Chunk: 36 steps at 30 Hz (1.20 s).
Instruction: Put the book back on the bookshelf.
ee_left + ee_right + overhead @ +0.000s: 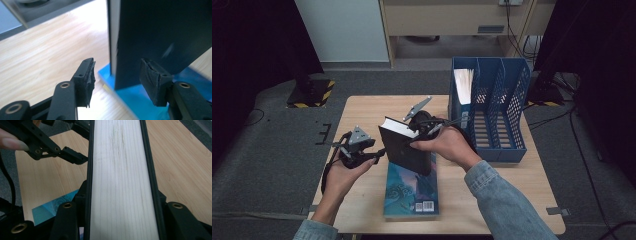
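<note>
Right gripper [412, 134]: clamped on the black book [404, 148], one jaw on each cover, holding it upright and tilted over the blue book [412, 192].
Left gripper [379, 152]: jaws parted, straddling the black book's lower corner; its fingertips [86, 75] sit just beside the covers, contact not clear.
Right gripper view: white page edge [121, 180] runs up between the two dark covers; the left gripper [75, 157] reaches in at top left.
Left gripper view: the black book's corner [120, 85] meets the blue book [130, 102].
Room: bare wooden table [362, 112] left of the books; blue file rack [494, 107] just right, paper in its left slot.
</note>
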### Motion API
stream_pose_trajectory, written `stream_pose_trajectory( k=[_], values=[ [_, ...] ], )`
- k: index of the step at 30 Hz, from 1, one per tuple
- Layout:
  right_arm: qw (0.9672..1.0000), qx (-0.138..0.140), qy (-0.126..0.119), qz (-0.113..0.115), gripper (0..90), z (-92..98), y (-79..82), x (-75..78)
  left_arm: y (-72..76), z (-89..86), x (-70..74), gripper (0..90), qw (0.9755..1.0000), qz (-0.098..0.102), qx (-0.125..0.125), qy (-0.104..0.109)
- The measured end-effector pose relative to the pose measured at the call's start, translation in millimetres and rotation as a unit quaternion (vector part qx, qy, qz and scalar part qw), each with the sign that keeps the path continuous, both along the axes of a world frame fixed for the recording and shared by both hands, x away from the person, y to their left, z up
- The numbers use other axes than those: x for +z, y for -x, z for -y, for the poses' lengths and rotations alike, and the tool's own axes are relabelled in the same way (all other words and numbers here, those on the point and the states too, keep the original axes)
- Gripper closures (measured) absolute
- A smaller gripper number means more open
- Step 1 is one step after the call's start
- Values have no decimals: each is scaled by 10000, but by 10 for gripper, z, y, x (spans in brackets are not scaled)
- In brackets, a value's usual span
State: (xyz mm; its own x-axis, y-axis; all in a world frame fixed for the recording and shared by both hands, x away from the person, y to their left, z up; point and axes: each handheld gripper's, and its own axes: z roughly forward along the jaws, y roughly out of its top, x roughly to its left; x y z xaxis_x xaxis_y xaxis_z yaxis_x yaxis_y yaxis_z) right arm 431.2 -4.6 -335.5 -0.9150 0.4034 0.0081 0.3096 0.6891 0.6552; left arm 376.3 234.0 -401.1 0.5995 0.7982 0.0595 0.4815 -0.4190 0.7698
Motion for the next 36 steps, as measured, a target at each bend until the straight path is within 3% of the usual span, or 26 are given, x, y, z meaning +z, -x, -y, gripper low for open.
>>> stream_pose_trajectory(
  k=[3, 8, 12, 20, 30, 36],
  values=[
    [10000, 6, 5, 5, 508, -5, 3, 1, 22, -65, -86, 436, 10000, -43, 63, 34],
    [10000, -15, 6, -31, 510, -13, -2, 5, 56, -233, -356, 441, 9991, -293, 258, 181],
    [10000, -5, 6, -40, 514, -9, -10, 7, 61, -287, -509, 423, 9986, -387, 369, 25],
    [9999, -59, -11, -89, 515, -10, -19, 11, -2, -461, -822, 389, 9968, -572, 563, 3],
    [9988, -393, -122, -271, 522, 9, -73, 19, -9, -599, -886, 365, 9950, -635, 741, -194],
    [9977, -535, -160, -376, 524, 18, -107, 27, -11, -643, -894, 396, 9944, -671, 792, -183]
  ],
)
